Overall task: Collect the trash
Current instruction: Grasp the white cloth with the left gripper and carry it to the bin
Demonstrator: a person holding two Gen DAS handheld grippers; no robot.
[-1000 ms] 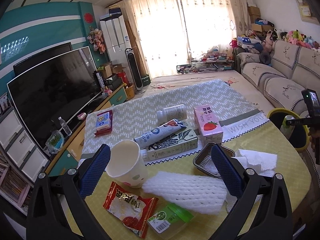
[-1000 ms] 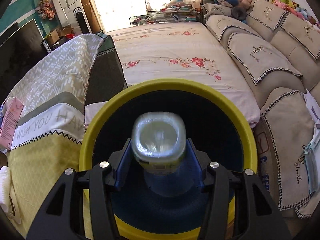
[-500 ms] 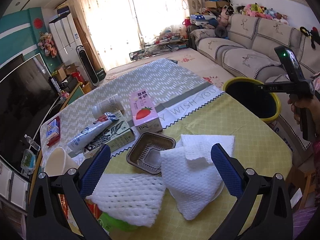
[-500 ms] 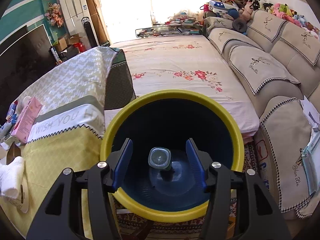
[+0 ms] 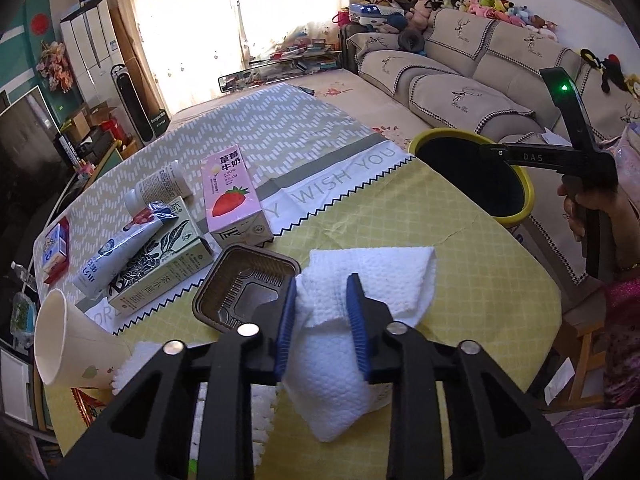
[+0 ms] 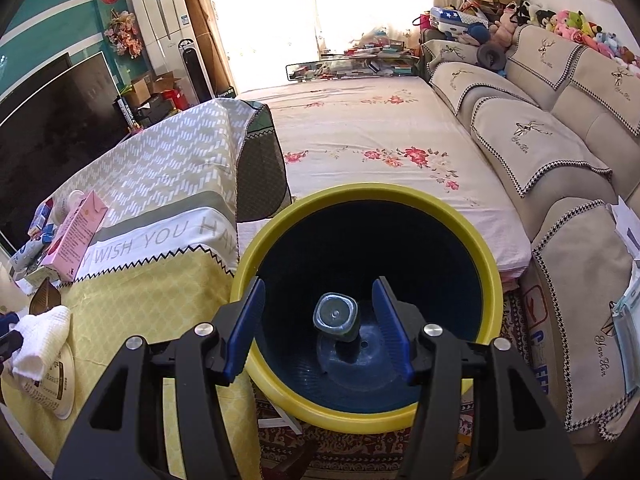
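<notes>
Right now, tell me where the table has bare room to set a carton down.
Bare yellow cloth lies between the white paper towel and the yellow-rimmed bin. The zigzag cloth beyond the strawberry milk carton is open too. Around the foil tray it's crowded.

Strong daylight is let in through pale curtains at the far window. A beige sofa with embroidered covers is set along the right wall, its back lined with plush toys. A floral sheet is spread in the middle. A dark television is placed against the teal wall, beside white cabinets.
</notes>
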